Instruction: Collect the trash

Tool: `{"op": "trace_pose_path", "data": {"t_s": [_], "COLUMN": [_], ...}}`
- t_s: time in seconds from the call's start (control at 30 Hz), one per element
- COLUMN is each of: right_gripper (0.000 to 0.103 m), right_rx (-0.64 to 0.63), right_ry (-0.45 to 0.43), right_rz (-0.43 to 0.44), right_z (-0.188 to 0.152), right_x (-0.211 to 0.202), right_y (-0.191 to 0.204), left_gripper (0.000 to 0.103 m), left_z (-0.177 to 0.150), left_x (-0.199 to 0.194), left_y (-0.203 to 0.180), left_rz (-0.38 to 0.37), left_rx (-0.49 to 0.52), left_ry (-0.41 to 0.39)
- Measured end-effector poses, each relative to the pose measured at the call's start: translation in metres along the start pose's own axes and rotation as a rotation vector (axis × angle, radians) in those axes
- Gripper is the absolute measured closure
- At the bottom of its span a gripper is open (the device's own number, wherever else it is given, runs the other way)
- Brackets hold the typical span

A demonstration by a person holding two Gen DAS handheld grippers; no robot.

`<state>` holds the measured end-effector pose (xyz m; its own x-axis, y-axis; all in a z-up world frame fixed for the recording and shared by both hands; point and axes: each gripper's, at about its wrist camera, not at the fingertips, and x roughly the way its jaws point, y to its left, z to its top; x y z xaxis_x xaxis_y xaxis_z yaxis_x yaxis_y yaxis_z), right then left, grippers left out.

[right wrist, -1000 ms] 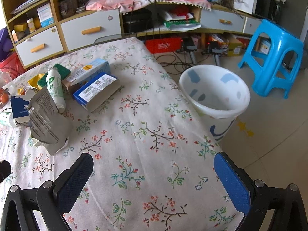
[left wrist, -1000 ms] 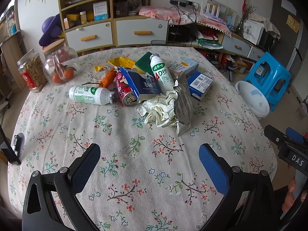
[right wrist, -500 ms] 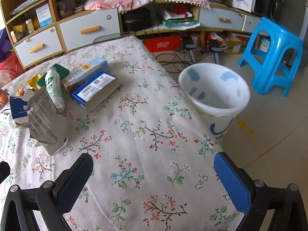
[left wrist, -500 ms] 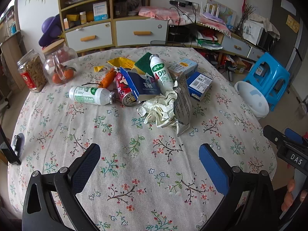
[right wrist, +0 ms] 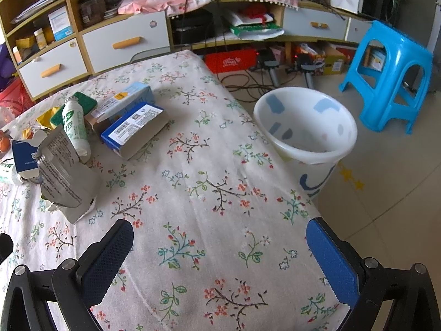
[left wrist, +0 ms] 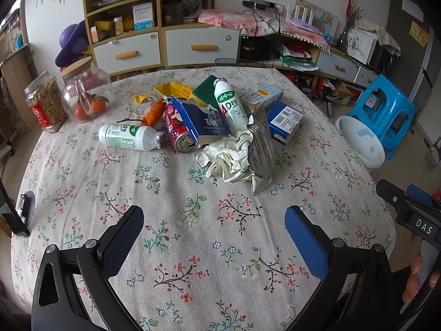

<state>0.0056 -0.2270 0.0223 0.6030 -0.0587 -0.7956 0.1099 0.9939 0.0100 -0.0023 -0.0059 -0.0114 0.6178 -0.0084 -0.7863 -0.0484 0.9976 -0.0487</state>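
A heap of trash lies mid-table: a lying white bottle (left wrist: 129, 137), a red can (left wrist: 180, 132), a torn blue carton (left wrist: 205, 121), a white AD bottle (left wrist: 230, 107), crumpled paper (left wrist: 226, 160), a silver foil bag (left wrist: 260, 149) and a blue box (left wrist: 285, 122). The foil bag (right wrist: 62, 173) and blue box (right wrist: 135, 129) also show in the right wrist view. A white bin (right wrist: 306, 135) stands on the floor right of the table. My left gripper (left wrist: 213, 233) is open and empty, short of the heap. My right gripper (right wrist: 220, 253) is open and empty over the table's right edge.
Two glass jars (left wrist: 69, 96) stand at the table's far left. A phone holder (left wrist: 23, 207) sits at the left edge. A blue stool (right wrist: 386, 74) stands behind the bin. Cabinets with drawers (left wrist: 165, 47) line the wall. The flowered tablecloth (left wrist: 193, 220) covers the table.
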Motion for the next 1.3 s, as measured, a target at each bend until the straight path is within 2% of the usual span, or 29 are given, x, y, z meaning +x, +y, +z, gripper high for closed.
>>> {"op": "trace_pose_path", "data": {"t_s": [0.9,1.07,1.3], "right_gripper": [0.0,0.0,0.0], "right_rx": [0.021,0.018,0.045], "right_ry": [0.013,0.054,0.132], "right_rz": [0.001,-0.018,0.024], "right_z": [-0.003,0.009,0.045], "right_x": [0.003,0.006,0.016], "right_y": [-0.002,0.002,0.013], "left_gripper": [0.0,0.0,0.0], "left_z": [0.002,0.015,0.049], "left_x": [-0.002,-0.002,0.004], "left_y": [0.003,0.019,0.058], "left_rz": [-0.014,-0.001,0.057], "left_rx": [-0.015,-0.05,-0.099], "left_ry": [0.014,0.02,0.048]}}
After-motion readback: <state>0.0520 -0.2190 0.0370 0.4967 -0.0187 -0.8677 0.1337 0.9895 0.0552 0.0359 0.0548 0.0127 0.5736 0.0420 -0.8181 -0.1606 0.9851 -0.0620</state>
